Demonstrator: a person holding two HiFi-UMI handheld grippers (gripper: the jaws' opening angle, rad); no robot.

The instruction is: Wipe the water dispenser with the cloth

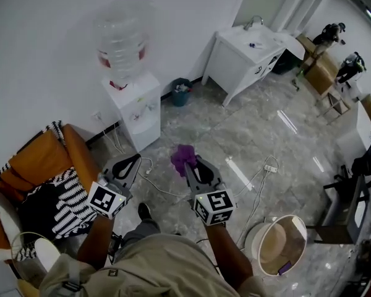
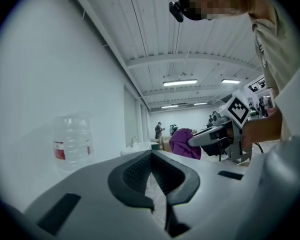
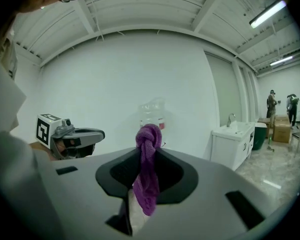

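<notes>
**Clerk:** Far left, please.

**Inspector:** An orange armchair [image 1: 46, 158] stands against the white wall, with a black-and-white striped cushion [image 1: 67, 204] on its seat.

**Clerk:** Left gripper?

**Inspector:** The left gripper [image 2: 151, 155] is held low in front of the person. Its jaws meet at the tips and nothing is between them. It points toward the wall.

**Clerk:** And the water dispenser?

**Inspector:** The water dispenser [image 1: 138, 111] is a white cabinet standing on the floor against the wall, beyond the left gripper and well apart from both grippers. A clear bottle [image 1: 122, 39] with a red label sits upside down on top of it. Nothing is touching the dispenser. A dark bin [image 1: 180, 93] stands just to its right.

**Clerk:** Cloth?

**Inspector:** The cloth [image 1: 183, 156] is purple and bunched into a knot. The right gripper [image 3: 150, 151] holds it, with both jaws pressed against it. The knot stands above the jaw tips and the tail hangs down between them. The cloth is up in the air and well short of the dispenser.

**Clerk:** Further right?

**Inspector:** A white sink unit [image 1: 235, 60] with a tap stands at the wall. A white cable and power strip [image 1: 270, 167] lie on the grey marbled floor. A white round tub [image 1: 252, 252] stands near the person's right arm. People are at the far end of the room, too small to make out.
</notes>
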